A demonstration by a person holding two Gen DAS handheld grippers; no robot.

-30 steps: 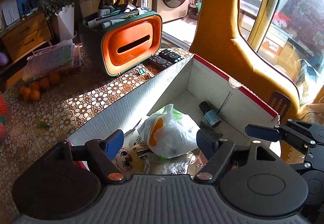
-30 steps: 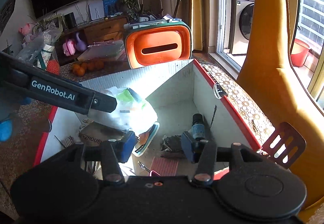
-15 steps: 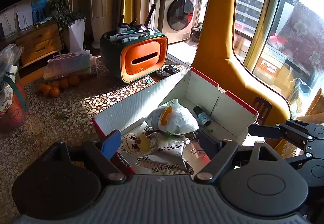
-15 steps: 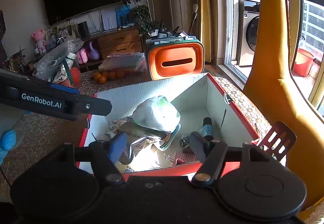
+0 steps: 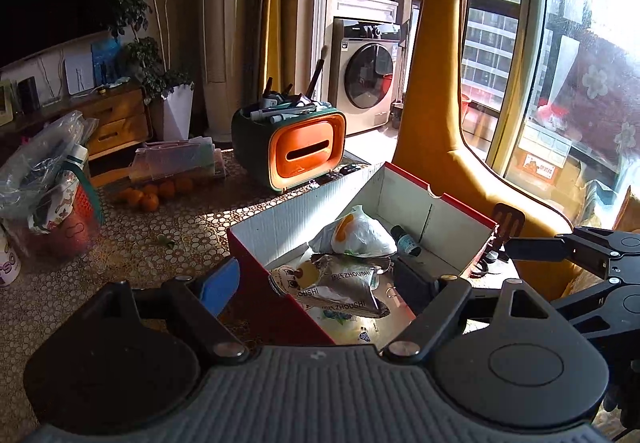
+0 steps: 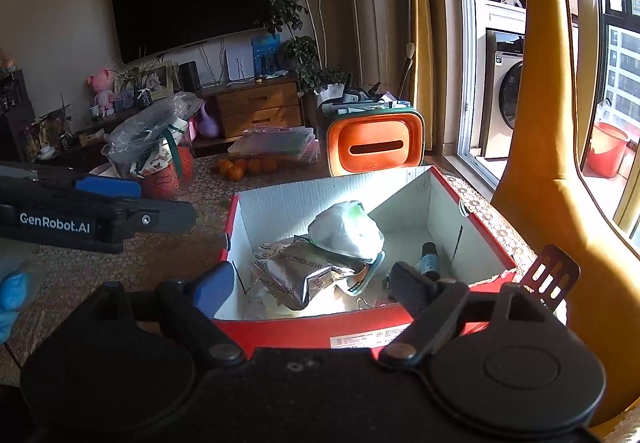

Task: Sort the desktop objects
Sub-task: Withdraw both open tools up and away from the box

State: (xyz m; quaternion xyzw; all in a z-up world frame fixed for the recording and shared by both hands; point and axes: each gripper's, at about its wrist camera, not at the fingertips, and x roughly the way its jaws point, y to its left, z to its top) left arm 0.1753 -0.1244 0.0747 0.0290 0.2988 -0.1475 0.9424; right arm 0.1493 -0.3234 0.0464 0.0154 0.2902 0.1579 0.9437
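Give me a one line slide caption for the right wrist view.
Open right gripper hovers before a red cardboard box holding a white plastic bag, foil packets and a small bottle.

The box [image 6: 320,203] sits on the bench [image 6: 168,259]. Inside it, a plastic bag [image 6: 346,229] lies atop foil packets [image 6: 296,271], with a small bottle [image 6: 427,261] to their right. Behind the box stands the organizer [image 6: 374,147], oranges [image 6: 246,166] to its left.

"GenRobot.AI" | left gripper [image 6: 120,203]; "ZHOUSHI" | silver packet [image 6: 300,275]
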